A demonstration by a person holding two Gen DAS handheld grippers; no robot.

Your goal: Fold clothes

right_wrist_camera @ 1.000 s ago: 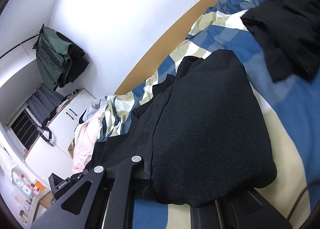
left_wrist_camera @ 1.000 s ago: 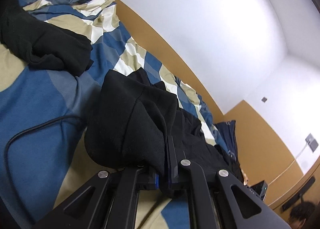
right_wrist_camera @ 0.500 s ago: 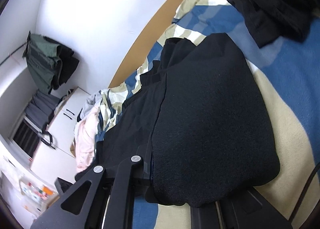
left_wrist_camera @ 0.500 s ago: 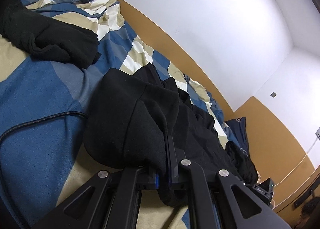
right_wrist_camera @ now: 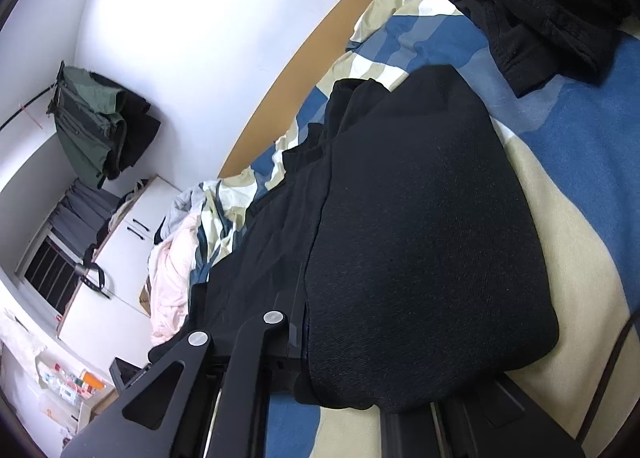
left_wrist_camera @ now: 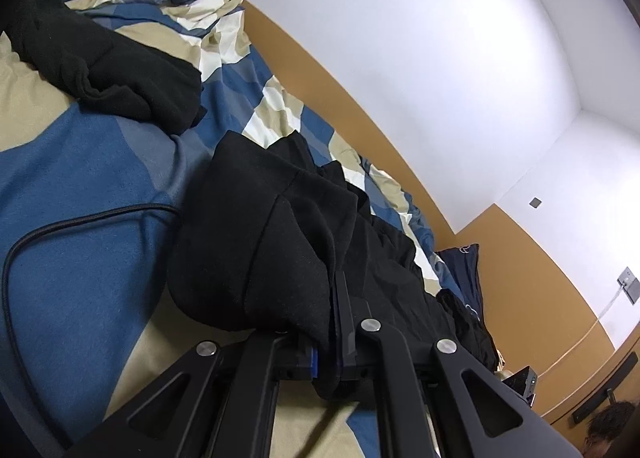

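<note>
Both claws are clamping the near hem of the black garment [left_wrist_camera: 260,242], which is lying ahead of them on the blue-and-beige bedspread [left_wrist_camera: 80,186]: the left gripper [left_wrist_camera: 334,322] is pinching a bunched fold, while the right gripper [right_wrist_camera: 304,322] is gripping fabric that is draping over its fingers. To fold well, they should probably be carrying the hem forward level and together, keeping it taut so the layers are landing square.

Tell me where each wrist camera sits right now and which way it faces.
Left wrist: behind the left tongs, low over the bed, looking along it toward the orange-panelled wall; tongs shut on the black garment.
Right wrist: behind the right tongs, looking across the bed toward a white cabinet and hanging green clothes; tongs shut on the same garment.
Shared: the black garment, blue-and-beige bedding, a second black pile.
</note>
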